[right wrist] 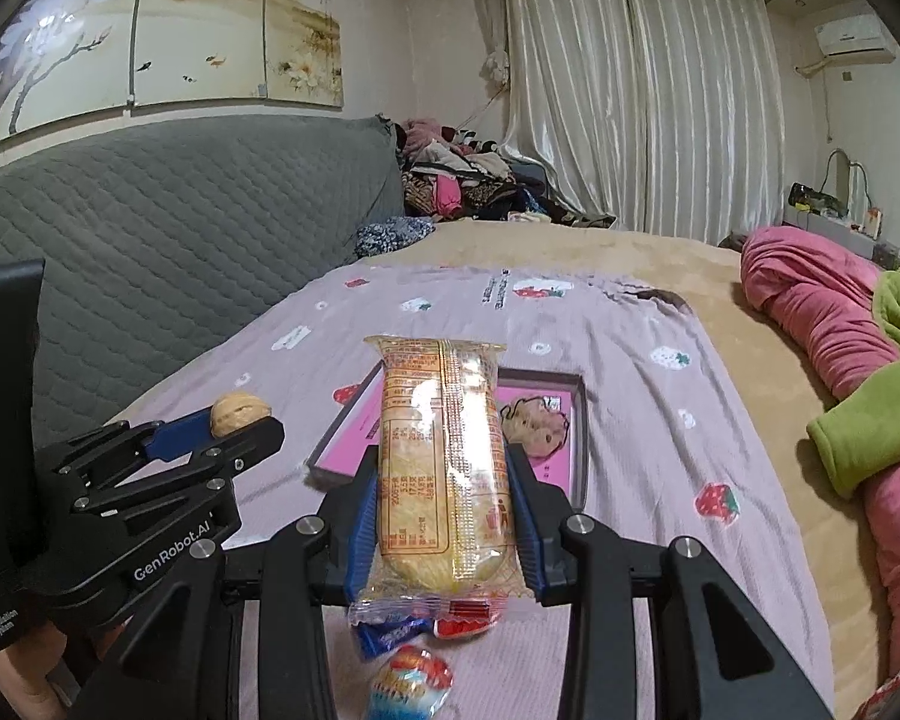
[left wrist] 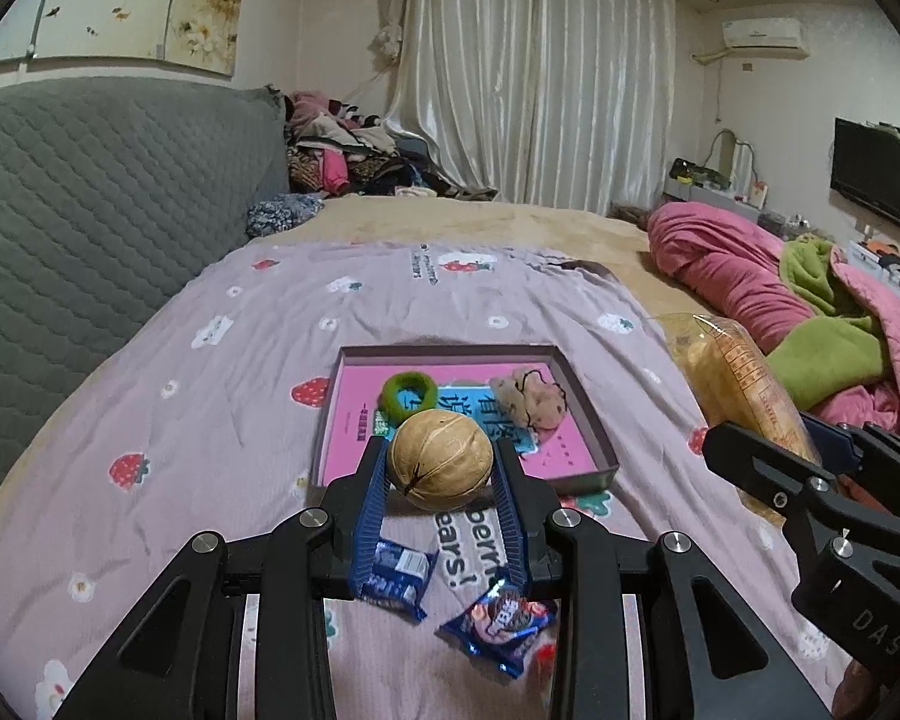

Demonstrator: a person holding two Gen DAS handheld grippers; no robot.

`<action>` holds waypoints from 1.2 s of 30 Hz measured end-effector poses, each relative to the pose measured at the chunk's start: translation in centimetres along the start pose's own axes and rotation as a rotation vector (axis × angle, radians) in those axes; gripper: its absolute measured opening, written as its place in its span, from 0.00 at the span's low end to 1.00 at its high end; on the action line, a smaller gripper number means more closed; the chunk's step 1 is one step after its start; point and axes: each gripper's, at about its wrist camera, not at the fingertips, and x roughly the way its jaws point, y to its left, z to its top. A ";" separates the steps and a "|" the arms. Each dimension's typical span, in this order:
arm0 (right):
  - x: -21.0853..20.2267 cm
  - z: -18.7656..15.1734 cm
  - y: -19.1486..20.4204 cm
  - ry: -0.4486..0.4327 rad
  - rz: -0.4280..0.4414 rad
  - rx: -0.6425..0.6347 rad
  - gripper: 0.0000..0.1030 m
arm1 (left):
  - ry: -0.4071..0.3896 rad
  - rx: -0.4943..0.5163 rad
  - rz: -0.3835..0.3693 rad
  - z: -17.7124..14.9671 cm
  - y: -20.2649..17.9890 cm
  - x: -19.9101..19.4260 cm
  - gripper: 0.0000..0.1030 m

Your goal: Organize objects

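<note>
Packets: loose snack packets [left wrist: 397, 579] lie on the bed at 6 o'clock, below both grippers.
Left gripper [left wrist: 439, 468]: clamps a walnut [left wrist: 439, 459]; round shell may roll out.
Right gripper [right wrist: 444, 498]: grips a cracker pack [right wrist: 441, 462]; squeezing may crush it.
Tray [left wrist: 594, 420]: at 12 o'clock, holding a green ring [left wrist: 410, 391] and a pouch [left wrist: 531, 402]; a drop may bounce out.

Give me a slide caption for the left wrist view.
Left gripper holds a walnut above the tray on the bed.
</note>
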 end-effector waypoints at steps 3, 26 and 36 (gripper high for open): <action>0.7 0.6 -0.2 -0.004 -0.009 -0.004 0.38 | 0.005 0.003 0.006 0.6 0.0 1.0 0.34; 8.2 2.7 -2.1 0.022 -0.044 -0.012 0.38 | 0.026 0.012 0.028 4.2 0.5 8.7 0.34; 11.6 3.0 -3.1 0.046 -0.060 -0.024 0.38 | 0.050 0.016 0.041 4.7 0.6 12.9 0.34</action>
